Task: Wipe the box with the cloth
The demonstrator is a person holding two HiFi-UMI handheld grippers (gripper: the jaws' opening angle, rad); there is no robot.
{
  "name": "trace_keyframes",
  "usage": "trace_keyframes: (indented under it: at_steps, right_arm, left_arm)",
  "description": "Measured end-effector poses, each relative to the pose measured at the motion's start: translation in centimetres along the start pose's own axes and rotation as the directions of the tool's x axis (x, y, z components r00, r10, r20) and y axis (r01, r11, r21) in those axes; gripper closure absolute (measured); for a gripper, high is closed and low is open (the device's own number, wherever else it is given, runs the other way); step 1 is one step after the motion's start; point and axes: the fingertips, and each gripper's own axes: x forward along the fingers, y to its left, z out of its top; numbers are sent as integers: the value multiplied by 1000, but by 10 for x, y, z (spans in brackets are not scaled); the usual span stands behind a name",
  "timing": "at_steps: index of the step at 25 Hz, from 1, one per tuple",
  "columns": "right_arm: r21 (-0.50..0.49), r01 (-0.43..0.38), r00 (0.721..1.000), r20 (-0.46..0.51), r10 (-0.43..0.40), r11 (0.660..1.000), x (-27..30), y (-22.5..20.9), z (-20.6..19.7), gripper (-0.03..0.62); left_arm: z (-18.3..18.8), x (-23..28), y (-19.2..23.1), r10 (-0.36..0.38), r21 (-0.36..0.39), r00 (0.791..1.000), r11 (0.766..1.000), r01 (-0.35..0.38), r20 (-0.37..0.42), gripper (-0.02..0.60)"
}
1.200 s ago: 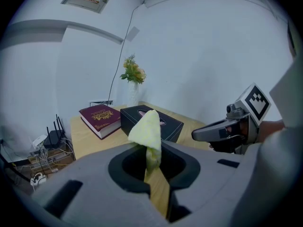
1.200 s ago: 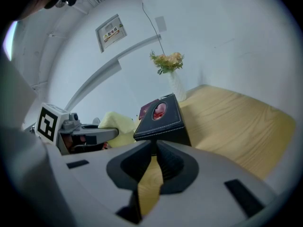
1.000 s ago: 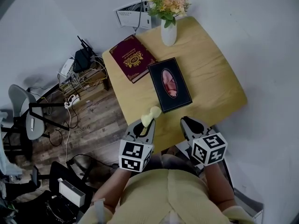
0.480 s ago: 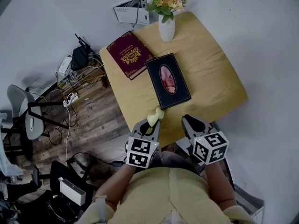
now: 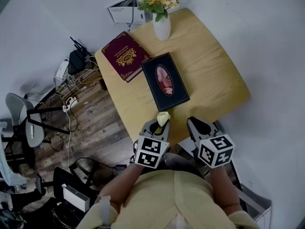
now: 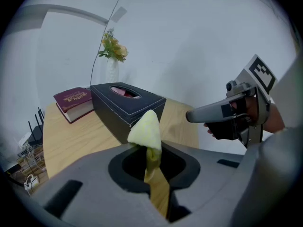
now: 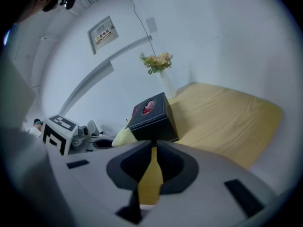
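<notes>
A black tissue box (image 5: 165, 81) with an oval opening on top lies in the middle of the wooden table (image 5: 214, 75). My left gripper (image 5: 159, 123) is shut on a small pale yellow cloth (image 5: 163, 118), which it holds just short of the box's near end. In the left gripper view the cloth (image 6: 147, 129) sticks up from the jaws in front of the box (image 6: 127, 103). My right gripper (image 5: 196, 124) hovers over the table's near edge, to the right of the left one. Its jaws are shut with nothing between them, pointing at the box (image 7: 152, 113).
A maroon book (image 5: 125, 56) lies left of the box near the table's far left edge. A white vase with flowers (image 5: 162, 26) stands at the far end. Cables and a router (image 5: 76, 61) sit on the floor to the left, with chairs beyond.
My left gripper has moved right and forward with the cloth, closer to the box's near end. The right gripper has hardly moved.
</notes>
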Motion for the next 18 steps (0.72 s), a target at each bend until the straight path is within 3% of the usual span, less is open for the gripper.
trace_keyframes:
  at_steps: [18]
  right_arm:
    - [70,84,996,19,-86,994,-24,-29,-11,542]
  left_arm:
    - [27,45,-36,-107,47,994,993,107,-2,531]
